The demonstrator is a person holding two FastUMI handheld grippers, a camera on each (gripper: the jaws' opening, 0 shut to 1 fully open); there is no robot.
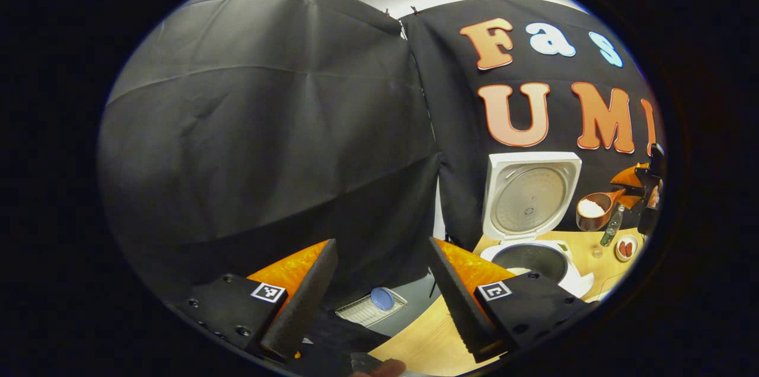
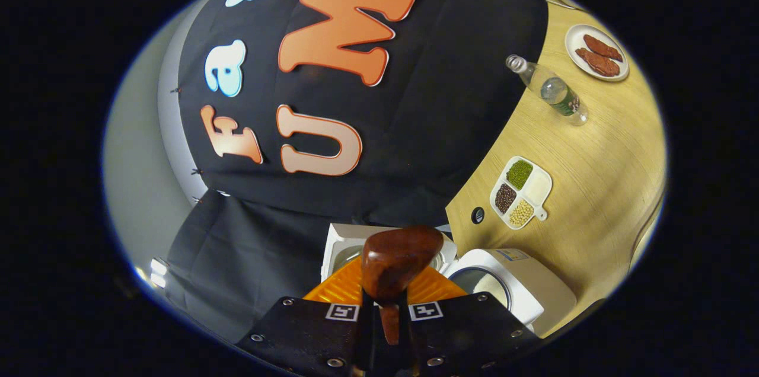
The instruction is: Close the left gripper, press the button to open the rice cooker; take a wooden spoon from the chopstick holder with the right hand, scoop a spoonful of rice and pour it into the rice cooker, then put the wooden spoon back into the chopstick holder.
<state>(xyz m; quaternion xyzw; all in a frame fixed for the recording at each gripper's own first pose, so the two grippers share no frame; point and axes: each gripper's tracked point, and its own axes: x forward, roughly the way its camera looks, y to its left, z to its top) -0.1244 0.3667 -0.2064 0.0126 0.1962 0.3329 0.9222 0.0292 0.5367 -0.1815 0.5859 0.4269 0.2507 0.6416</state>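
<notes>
Overhead, right fingers point(image 2: 388, 312) pinch glossy wooden spoon point(image 2: 398, 261) above open white cooker point(image 1: 536, 211); left fingers point(image 1: 379, 300) spread; rice heaped in bowl.

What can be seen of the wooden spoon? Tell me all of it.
The wooden spoon is dark reddish-brown, glossy wood with a deep round bowl and a short handle. In the left gripper view its bowl holds a heap of white rice and hangs in the air right of the rice cooker's raised lid. In the right gripper view the right gripper is shut on its handle, and the rounded back of the bowl faces the camera above the cooker.
</notes>
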